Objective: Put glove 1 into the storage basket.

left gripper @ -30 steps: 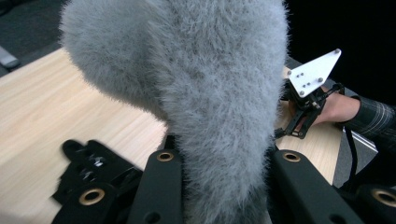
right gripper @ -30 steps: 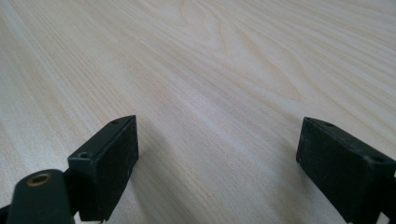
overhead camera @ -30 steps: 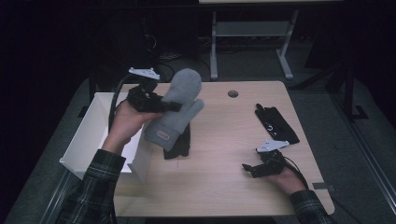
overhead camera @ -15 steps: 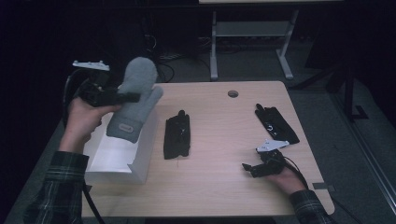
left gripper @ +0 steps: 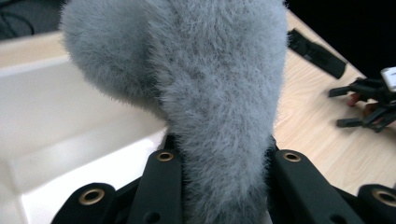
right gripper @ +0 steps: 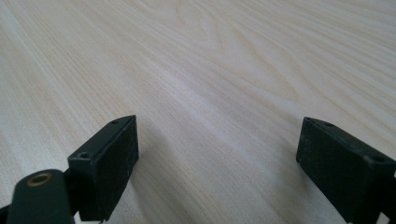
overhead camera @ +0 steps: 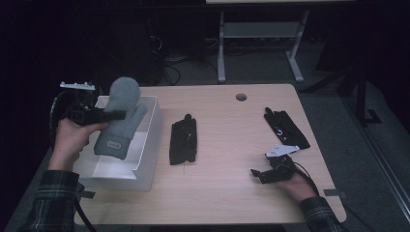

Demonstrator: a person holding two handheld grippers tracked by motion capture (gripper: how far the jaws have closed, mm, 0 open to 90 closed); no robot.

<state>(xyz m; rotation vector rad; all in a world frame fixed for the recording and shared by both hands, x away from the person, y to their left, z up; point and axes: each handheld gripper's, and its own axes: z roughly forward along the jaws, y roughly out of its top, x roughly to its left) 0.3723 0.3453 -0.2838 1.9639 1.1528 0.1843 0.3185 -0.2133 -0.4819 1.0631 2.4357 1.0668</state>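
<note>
A fuzzy grey mitten [overhead camera: 120, 117] hangs over the white box [overhead camera: 145, 159] at the table's left end, cuff down. My left gripper [overhead camera: 113, 115] is shut on it; in the left gripper view both black jaws press the mitten [left gripper: 205, 93] from each side. A black glove [overhead camera: 183, 140] lies flat mid-table, just right of the box. Another black glove [overhead camera: 285, 126] lies at the right. My right gripper [overhead camera: 261, 175] rests near the table's front right, open; the right gripper view has its jaws wide apart above bare wood with nothing between them [right gripper: 217, 163].
The light wooden table [overhead camera: 227, 193] has a round cable hole [overhead camera: 241, 97] near its far edge. A metal desk frame [overhead camera: 256, 43] stands on the dark floor behind. The right hand and its gripper [left gripper: 369, 100] lie far off in the left gripper view.
My left gripper has carried the grey mitten leftward and slightly down, from above the middle black glove to over the white box. The right gripper has stayed where it was.
</note>
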